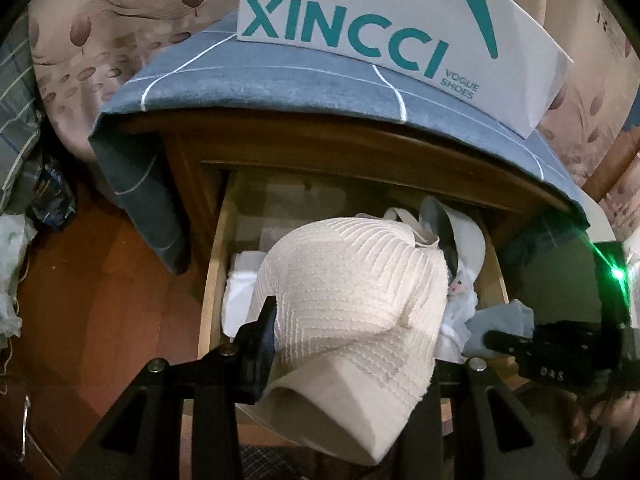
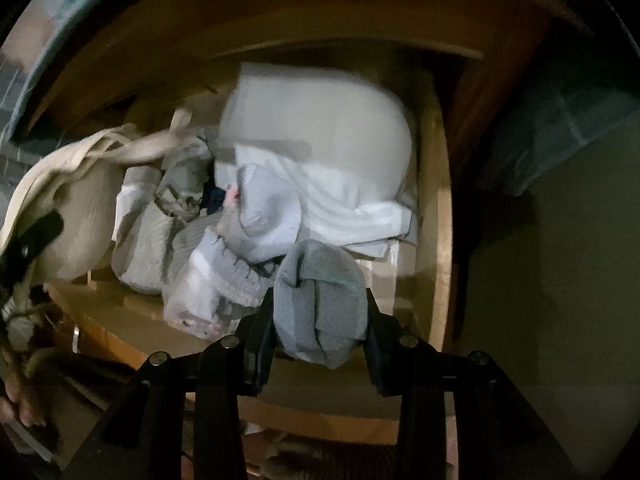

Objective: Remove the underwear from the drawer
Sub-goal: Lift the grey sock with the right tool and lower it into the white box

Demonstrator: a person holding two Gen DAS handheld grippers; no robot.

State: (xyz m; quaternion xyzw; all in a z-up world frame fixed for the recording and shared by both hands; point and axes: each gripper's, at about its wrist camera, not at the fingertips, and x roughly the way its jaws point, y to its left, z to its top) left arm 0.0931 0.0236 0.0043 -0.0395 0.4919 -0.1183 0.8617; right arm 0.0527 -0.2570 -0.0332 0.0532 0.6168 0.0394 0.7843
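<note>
Left gripper [image 1: 352, 332] clamped a cream ribbed bra [image 1: 352, 280] above the open drawer [image 1: 212, 280]. Right gripper [image 2: 320, 328] pinched grey rolled socks [image 2: 320, 304] over its front corner. Loose clothes [image 2: 320, 152] crowded the drawer; shoebox [image 1: 360, 12] sat on the cloth-covered nightstand [image 1: 280, 92].

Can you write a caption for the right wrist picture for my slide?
Right gripper pinches a rolled grey sock above the open wooden drawer full of pale clothes.
</note>
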